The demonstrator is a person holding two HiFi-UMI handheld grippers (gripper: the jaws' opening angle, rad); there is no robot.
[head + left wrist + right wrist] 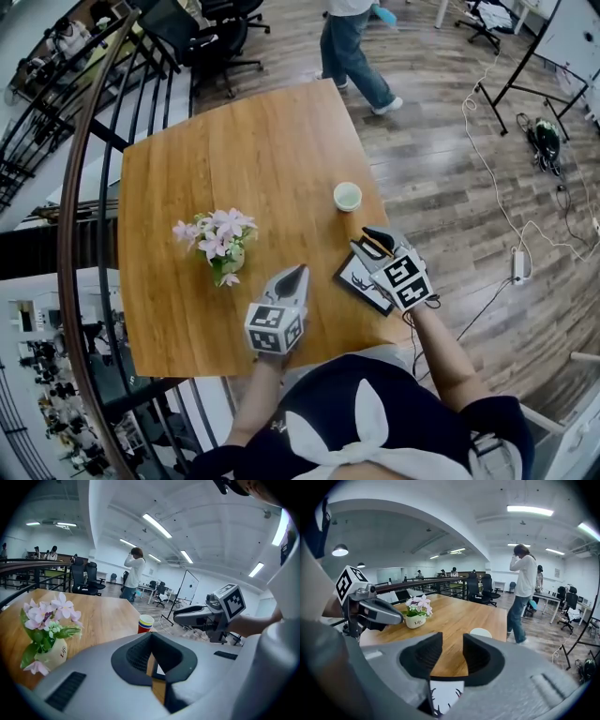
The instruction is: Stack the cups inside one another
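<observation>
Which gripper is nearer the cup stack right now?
Right. The right gripper is just short of the cup stack; the left gripper is farther off, beside the flower pot.

This looks like an open-plan office. Black swivel chairs crowd the upper left of the head view. A whiteboard on a stand sits right of centre. Strip lights run across the white ceiling, with desks at far right. A power strip lies on the plank floor.

Stacked cups beyond closed left gripper
</observation>
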